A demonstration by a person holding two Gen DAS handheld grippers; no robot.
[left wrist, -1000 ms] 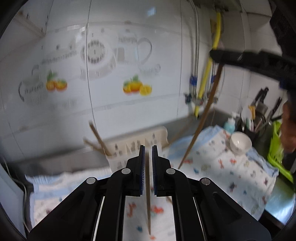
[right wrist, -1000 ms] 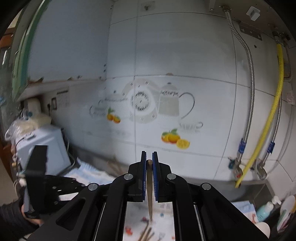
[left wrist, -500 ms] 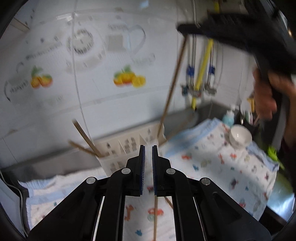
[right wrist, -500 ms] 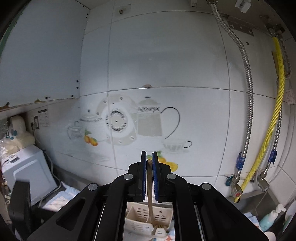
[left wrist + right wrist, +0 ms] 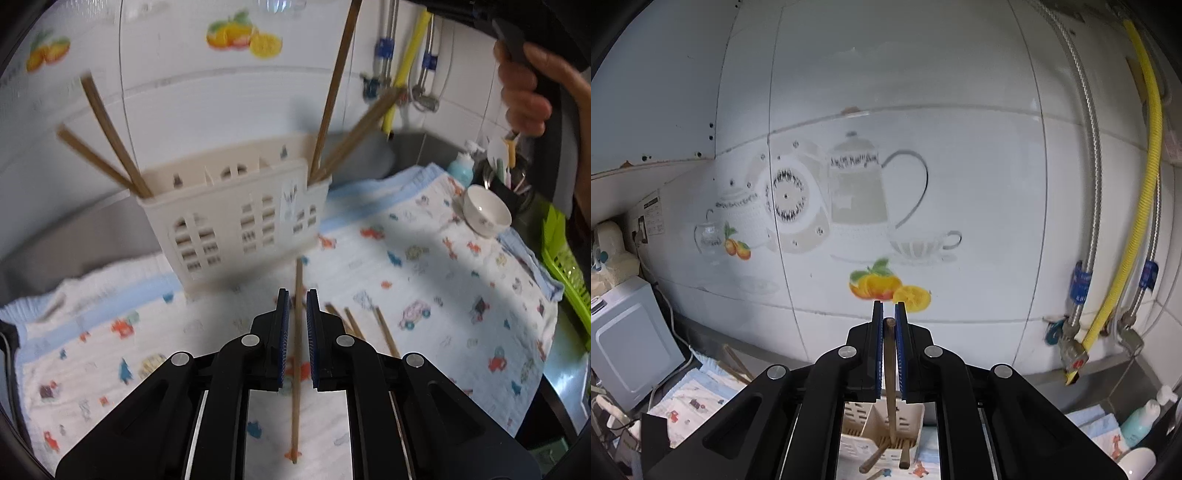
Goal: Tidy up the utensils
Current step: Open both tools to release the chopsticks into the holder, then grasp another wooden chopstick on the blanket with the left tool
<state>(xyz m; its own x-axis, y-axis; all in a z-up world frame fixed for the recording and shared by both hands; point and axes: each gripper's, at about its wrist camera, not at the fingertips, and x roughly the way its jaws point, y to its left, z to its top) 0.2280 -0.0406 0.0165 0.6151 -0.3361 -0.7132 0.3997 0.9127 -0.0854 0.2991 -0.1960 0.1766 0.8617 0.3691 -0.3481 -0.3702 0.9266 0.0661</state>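
The left gripper (image 5: 295, 312) points down at the printed cloth (image 5: 424, 258) that covers the bench; its fingers (image 5: 282, 332) stand nearly together and have just been easing apart. A single chopstick (image 5: 296, 369) lies on the cloth in line with the narrow gap between them, seen through it, and runs from just ahead of the fingertips back under the gripper body; the pads do not appear to press on it. Just to the right of these fingers three more loose chopsticks (image 5: 351, 321) lie on the cloth. Ahead of the fingertips and slightly left stands the cream utensil holder (image 5: 236, 218), with two chopsticks (image 5: 107, 140) leaning out of its left compartment. At its right compartment are two more: one leans right, and one is upright, the held chopstick (image 5: 334, 88), rising out of the top of the picture. The right gripper (image 5: 889, 314) has its fingers (image 5: 877, 350) closed on the top of that stick, whose end shows between the pads, while the shaft drops below the fingers into the holder's right compartment. Far right of the left fingers, a hand (image 5: 528, 92) holds the right gripper's handle above a small white bowl (image 5: 485, 210).
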